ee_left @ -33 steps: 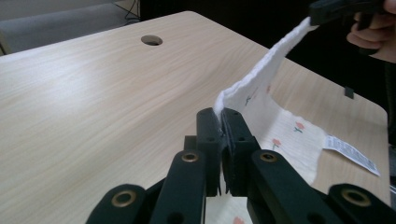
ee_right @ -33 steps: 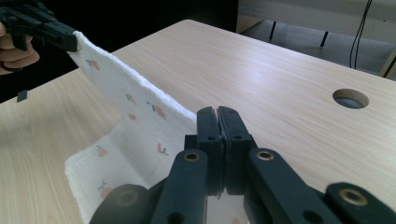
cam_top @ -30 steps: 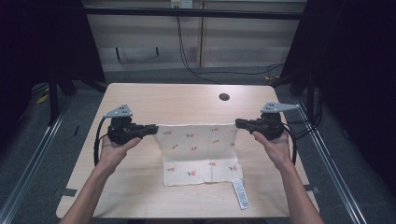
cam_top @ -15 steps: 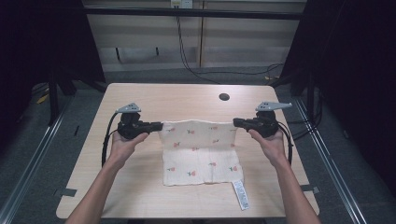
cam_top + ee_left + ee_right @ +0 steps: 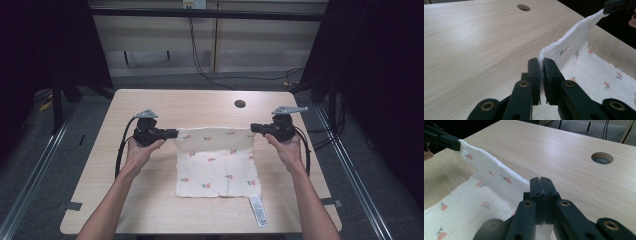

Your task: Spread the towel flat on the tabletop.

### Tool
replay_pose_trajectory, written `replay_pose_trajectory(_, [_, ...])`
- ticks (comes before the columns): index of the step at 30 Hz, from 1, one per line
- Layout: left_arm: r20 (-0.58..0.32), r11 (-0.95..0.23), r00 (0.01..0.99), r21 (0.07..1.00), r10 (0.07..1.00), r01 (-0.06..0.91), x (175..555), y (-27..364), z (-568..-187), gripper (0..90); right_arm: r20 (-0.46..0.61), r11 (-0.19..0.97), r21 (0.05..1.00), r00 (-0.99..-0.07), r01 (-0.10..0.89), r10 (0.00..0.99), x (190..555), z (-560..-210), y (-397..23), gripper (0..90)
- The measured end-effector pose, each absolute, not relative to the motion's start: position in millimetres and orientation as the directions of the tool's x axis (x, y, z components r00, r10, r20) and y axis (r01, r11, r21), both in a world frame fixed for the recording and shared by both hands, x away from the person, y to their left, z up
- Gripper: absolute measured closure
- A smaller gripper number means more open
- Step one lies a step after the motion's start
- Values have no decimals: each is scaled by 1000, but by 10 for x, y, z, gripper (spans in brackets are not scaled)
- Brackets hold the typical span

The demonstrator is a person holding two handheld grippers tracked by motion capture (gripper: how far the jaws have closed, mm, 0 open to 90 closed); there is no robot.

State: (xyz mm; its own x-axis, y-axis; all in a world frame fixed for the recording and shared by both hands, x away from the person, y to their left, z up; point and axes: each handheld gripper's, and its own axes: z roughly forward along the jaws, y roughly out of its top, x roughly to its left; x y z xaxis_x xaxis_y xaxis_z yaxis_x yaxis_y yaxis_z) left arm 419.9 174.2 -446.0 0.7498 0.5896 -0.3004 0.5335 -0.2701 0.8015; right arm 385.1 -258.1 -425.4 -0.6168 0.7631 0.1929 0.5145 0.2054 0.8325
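High view: a white cloth (image 5: 217, 162) printed with small red flowers is seen spread mid-table, its far edge lifted between two hand-held grippers.
Left gripper (image 5: 541, 65): the far-left corner is caught between jaws that have just been easing apart; a slim gap is seen, the fabric still pinched.
Right gripper (image 5: 541, 182): jaws are pressed together on the far-right corner.
Table (image 5: 150, 105): a round cable hole (image 5: 240, 104) is seen far right of centre.
Label (image 5: 258, 211): a tag is trailed off the near-right corner.
Handling: the cloth is judged light, soft and limp; sagging is expected, so corners or hems are best gripped.
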Motion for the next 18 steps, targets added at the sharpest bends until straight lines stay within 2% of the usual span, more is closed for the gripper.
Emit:
replay_pose_trajectory(4, [-316, -266, 732, 786, 604, 559, 4261, 1725, -4514, 828, 205, 193, 821, -594, 537, 778, 3949, -4312, -2587, 892])
replay_pose_trajectory(6, [-322, -260, 723, 781, 611, 568, 4287, 1730, -4510, 794, 203, 189, 819, -581, 542, 788, 3994, -4326, -2592, 870])
replay_pose_trajectory(8, [-318, -249, 710, 783, 628, 570, 4298, 1740, -4498, 743, 198, 186, 816, -567, 547, 799, 4025, -4325, -2590, 796])
replay_pose_trajectory(11, [-314, -254, 712, 782, 628, 569, 4287, 1775, -4480, 717, 185, 179, 819, -547, 545, 816, 4032, -4304, -2597, 735])
replay_pose_trajectory(18, [-294, -279, 730, 786, 617, 552, 4173, 1850, -4474, 721, 175, 207, 811, -564, 547, 807, 3924, -4296, -2599, 696])
